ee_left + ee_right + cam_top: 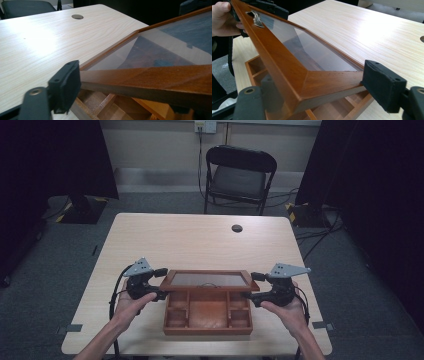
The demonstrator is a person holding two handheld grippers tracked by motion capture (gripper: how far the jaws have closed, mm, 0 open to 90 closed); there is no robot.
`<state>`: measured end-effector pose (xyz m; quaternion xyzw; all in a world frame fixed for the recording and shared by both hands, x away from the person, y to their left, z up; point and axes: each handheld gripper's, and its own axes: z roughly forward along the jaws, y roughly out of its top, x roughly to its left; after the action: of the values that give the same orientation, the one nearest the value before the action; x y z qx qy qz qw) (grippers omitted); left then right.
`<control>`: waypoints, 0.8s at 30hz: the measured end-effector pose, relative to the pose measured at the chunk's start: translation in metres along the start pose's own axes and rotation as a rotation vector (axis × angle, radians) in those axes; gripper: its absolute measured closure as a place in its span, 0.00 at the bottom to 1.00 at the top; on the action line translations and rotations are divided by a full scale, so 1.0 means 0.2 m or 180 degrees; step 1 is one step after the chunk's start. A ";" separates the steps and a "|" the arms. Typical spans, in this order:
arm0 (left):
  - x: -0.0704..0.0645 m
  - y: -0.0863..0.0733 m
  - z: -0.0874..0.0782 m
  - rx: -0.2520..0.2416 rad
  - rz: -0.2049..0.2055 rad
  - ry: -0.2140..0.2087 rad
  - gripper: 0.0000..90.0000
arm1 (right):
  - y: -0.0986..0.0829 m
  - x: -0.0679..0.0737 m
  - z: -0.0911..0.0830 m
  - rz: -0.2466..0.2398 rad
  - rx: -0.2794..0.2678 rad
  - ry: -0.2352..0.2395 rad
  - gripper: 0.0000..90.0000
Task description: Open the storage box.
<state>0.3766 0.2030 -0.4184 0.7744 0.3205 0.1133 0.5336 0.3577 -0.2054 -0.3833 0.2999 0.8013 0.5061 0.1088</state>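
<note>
Wooden and brown, the box stands on the near part of the pale table, between my two grippers, and its glass lid is raised at the front, hinged at the far edge and tilted up from the compartments. I judge the work to be about halfway: the lid is off the tray and held at an angle, but I cannot say from this alone if it goes up to fully open or down to close, so the rest of the swing is what remains. The compartments look empty as far as I can see them. My left gripper stands at the left corner of the lid; in the left gripper view one black pad lies against the outer edge of the wooden frame, and the other jaw is mostly hidden under the frame at the bottom right, so I take it as clamped on the lid, with the jaws only as wide as the frame. My right gripper is at the right corner; in the right gripper view the frame corner sits between the two jaws, the left one pressed on the wood, while the right pad seems to touch the end of the frame. I judge it also closed on the lid, though a thin gap there I cannot exclude. A small metal handle shows on the front rail.
</note>
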 end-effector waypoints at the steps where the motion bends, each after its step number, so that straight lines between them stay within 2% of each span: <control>1: 0.00 0.00 0.00 0.0006 0.0028 0.0010 0.26 | 0.00 0.00 0.01 0.0006 0.0006 0.0005 0.27; 4: 0.01 0.02 0.01 0.0080 0.0075 0.0001 0.27 | 0.01 -0.01 0.02 0.0001 -0.0009 0.0013 0.31; 7: 0.02 0.05 0.01 0.0079 0.0155 0.0003 0.30 | 0.02 -0.02 0.02 0.0021 -0.0074 0.0045 0.35; 13: 0.03 0.07 0.03 0.0042 0.0146 -0.0032 0.32 | 0.05 -0.04 0.03 0.0062 -0.0126 0.0103 0.39; 16: 0.03 0.09 0.04 0.0044 0.0269 -0.0033 0.34 | 0.06 -0.06 0.04 0.0071 -0.0138 0.0112 0.40; 20: 0.03 0.10 0.05 -0.0041 0.0216 -0.0069 0.38 | 0.07 -0.06 0.04 0.0077 -0.0229 0.0056 0.42; 24: 0.05 0.11 0.06 -0.0056 0.0053 -0.0134 0.39 | 0.08 -0.07 0.05 0.0094 -0.0293 0.0030 0.42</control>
<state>0.3980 0.1948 -0.4058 0.7745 0.3018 0.1042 0.5460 0.3788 -0.2012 -0.3753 0.3040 0.7732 0.5454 0.1111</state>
